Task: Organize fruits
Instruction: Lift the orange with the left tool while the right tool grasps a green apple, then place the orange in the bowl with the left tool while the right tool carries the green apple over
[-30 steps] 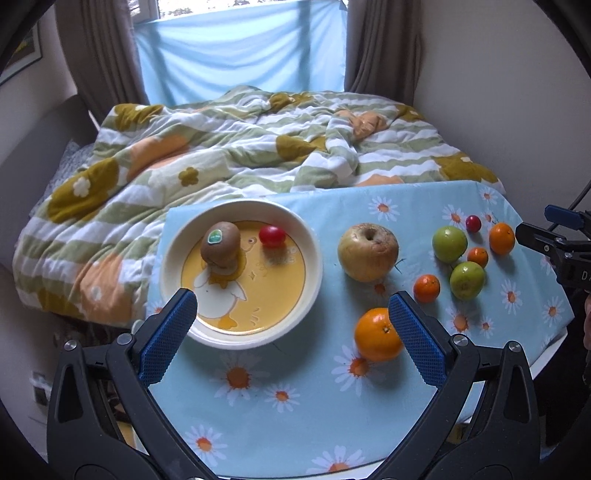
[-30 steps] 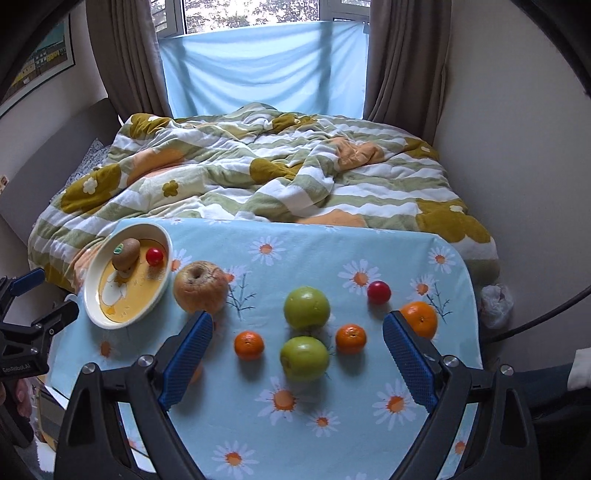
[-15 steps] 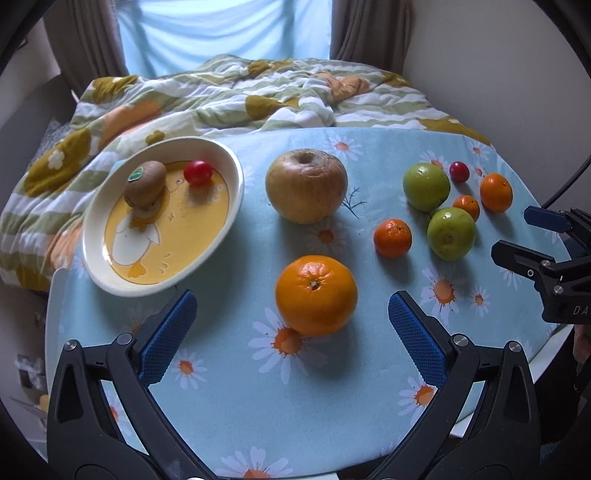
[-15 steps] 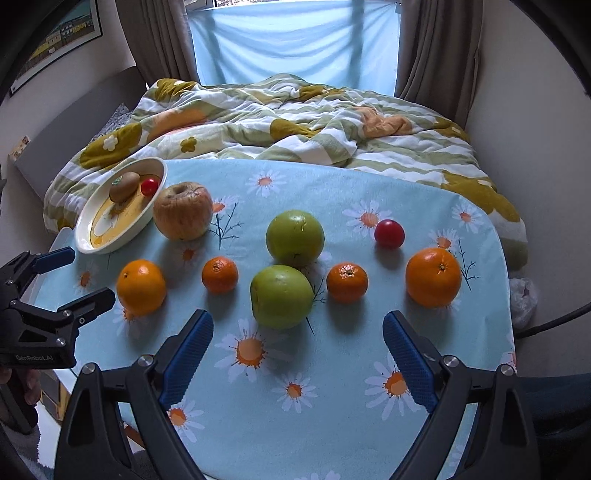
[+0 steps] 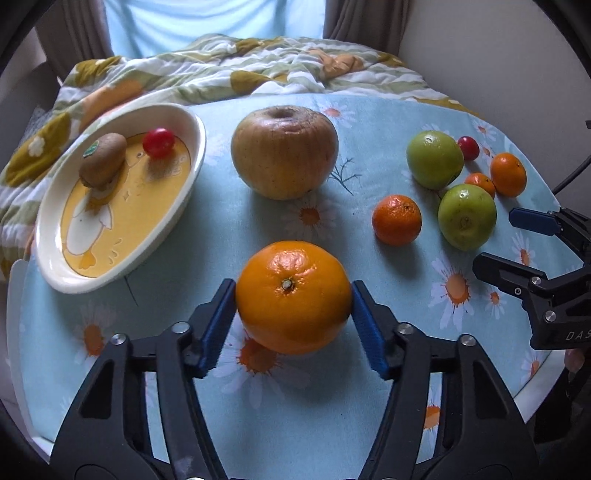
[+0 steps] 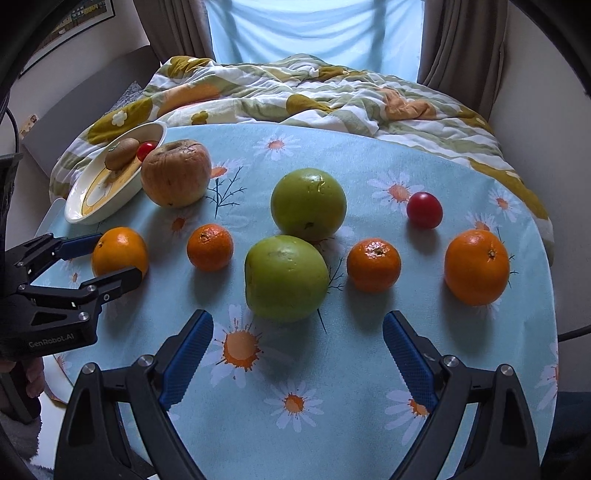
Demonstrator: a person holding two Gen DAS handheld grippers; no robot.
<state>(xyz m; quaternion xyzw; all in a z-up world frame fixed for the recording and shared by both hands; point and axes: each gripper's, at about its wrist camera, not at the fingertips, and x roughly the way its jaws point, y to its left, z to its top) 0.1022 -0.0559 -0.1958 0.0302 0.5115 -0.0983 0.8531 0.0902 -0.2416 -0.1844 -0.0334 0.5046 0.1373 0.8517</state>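
Left gripper (image 5: pixel 293 314) now around orange (image 5: pixel 293 295)

Soft daylight comes through the pale blue curtain (image 6: pixel 314 33) at the back, leaving both views evenly bright with mild, washed colours. Each fruit drops a soft shadow on the cloth (image 5: pixel 221 229) on the side away from the curtain, and the big orange (image 5: pixel 293 297) carries a small glossy highlight near its stem. Both fisheye views bend hard at the rim, where a dark ring closes the corners, the bedding (image 6: pixel 332 92) below the curtain curves, and detail near the ring goes soft while the centre stays sharp.
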